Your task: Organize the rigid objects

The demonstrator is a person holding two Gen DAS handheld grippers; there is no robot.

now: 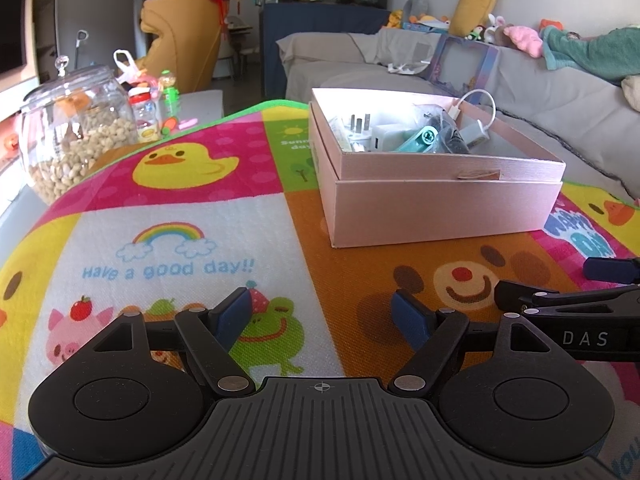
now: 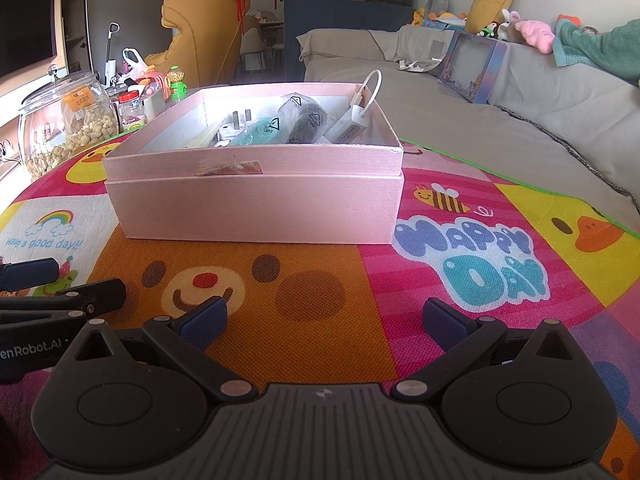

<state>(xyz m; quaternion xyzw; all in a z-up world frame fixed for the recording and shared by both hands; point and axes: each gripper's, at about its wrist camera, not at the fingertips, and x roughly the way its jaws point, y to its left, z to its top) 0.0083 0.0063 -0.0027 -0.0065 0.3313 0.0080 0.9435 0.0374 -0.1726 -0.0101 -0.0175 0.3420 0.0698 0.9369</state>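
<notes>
Well ahead of both empty, spread claws, left (image 1: 325, 316) and right (image 2: 324, 320), sits the pink box (image 2: 256, 208).

The pink box (image 2: 256, 208) looks like matt, finely ribbed cardboard. Under it the play mat (image 2: 320, 280) has a woven, dimpled texture. The jar (image 1: 76, 128) is clear and glossy; the left gripper (image 1: 322, 316) matt black plastic.

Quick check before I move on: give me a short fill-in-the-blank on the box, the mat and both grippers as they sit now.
1. The pink box rests on the ____ play mat.
2. Both the left gripper and the right gripper have their jaws ____.
3. The white charger plug lies ____ the pink box.
4. The glass jar holds ____.

Missing words: cartoon; open; inside; nuts
</notes>
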